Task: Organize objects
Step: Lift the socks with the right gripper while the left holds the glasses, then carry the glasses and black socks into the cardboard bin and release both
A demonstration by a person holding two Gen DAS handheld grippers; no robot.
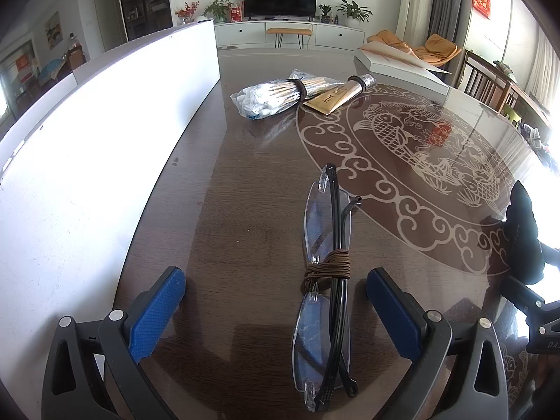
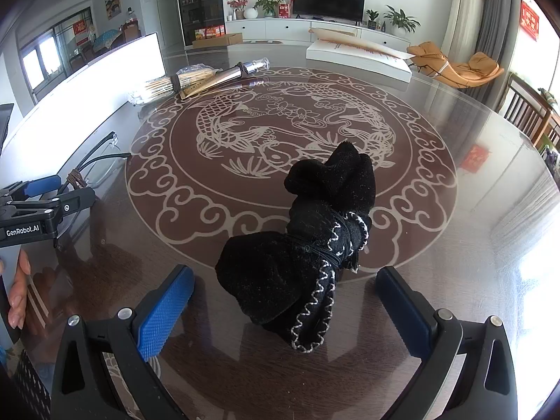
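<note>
The left gripper (image 1: 276,311) is held wide open, nothing clamped, and the folded glasses (image 1: 325,280) are framed between its 2 blue pads, nearer the right-hand one. No contact is seen; the spectacles lie flat on the glass table (image 1: 245,182), bound at the middle with a brown cord (image 1: 329,267). Over on the other side, the right gripper (image 2: 285,309) is spread just as wide and is likewise empty, with the black sock bundle (image 2: 308,245) sitting between its fingers, tied at the waist and resting on the etched fish pattern.

Further out, 2 more items are seen near the far edge: a bagged bundle of sticks (image 1: 276,92) and a gold tube (image 1: 337,92), each ringed with a dark band and lying just beside one another. A long white box (image 1: 87,133) runs along the left of the table, and a flat white box (image 1: 399,64) sits at the back.

As for progress, little looks settled: all 4 items are on the tabletop, none gathered into any container. 2 pickups appear lined up; everything else is judged still to be done.
</note>
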